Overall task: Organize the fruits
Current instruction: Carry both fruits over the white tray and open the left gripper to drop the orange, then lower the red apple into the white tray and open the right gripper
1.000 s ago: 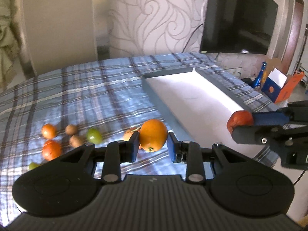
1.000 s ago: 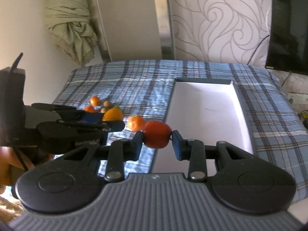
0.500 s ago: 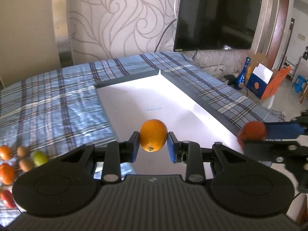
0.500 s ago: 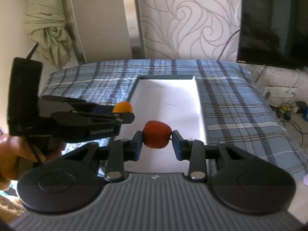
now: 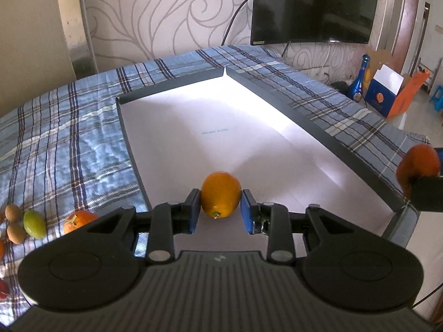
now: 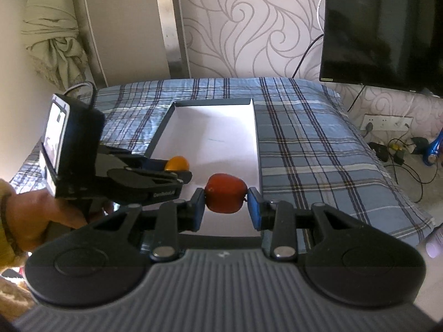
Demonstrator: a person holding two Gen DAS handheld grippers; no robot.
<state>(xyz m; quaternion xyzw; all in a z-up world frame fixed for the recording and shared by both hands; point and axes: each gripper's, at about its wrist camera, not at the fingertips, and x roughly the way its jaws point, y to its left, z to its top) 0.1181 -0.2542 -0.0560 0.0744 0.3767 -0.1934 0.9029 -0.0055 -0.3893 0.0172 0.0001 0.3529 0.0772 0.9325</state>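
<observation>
1. Pads of my left gripper (image 5: 220,210) pinch an orange citrus fruit (image 5: 220,194) over the white-floored tray (image 5: 318,132).
2. My right gripper (image 6: 226,204) clamps a red fruit (image 6: 225,193) above the tray's near end.
3. Loose fruits (image 5: 34,222) lie on the plaid cloth (image 5: 69,138) left of the tray.
4. Tray print is too faint to read.

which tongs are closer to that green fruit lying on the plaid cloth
Left. The left tongs, shut on an orange, sit just right of the green fruit; the right tongs, holding a red fruit, are over the tray's far side.
</observation>
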